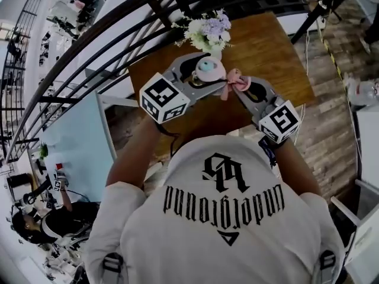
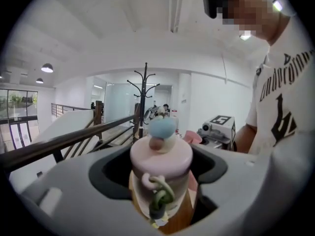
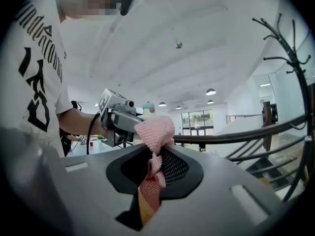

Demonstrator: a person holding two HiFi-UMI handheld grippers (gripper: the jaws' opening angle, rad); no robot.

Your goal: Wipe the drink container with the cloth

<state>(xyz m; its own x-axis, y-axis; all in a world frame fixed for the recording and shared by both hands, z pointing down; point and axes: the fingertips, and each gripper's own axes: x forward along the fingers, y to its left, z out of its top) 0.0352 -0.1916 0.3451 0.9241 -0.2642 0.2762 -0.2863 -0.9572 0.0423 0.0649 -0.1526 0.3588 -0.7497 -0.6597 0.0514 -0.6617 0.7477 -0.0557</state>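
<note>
The drink container (image 2: 161,173) is a small pink bottle with a pale blue knob on its lid and a green loop at its front. My left gripper (image 2: 162,181) is shut on it and holds it up above the brown table (image 1: 278,64). From the head view the container (image 1: 210,70) sits between the left jaws. A pink knitted cloth (image 3: 155,136) is bunched in my right gripper (image 3: 152,181), which is shut on it. In the head view the cloth (image 1: 235,81) hangs just right of the container, close to it; whether they touch cannot be told.
A vase of white and lilac flowers (image 1: 208,33) stands at the table's far edge, just beyond the grippers. A black curved stair railing (image 1: 118,34) runs behind and to the left. A coat stand (image 2: 144,100) rises further off.
</note>
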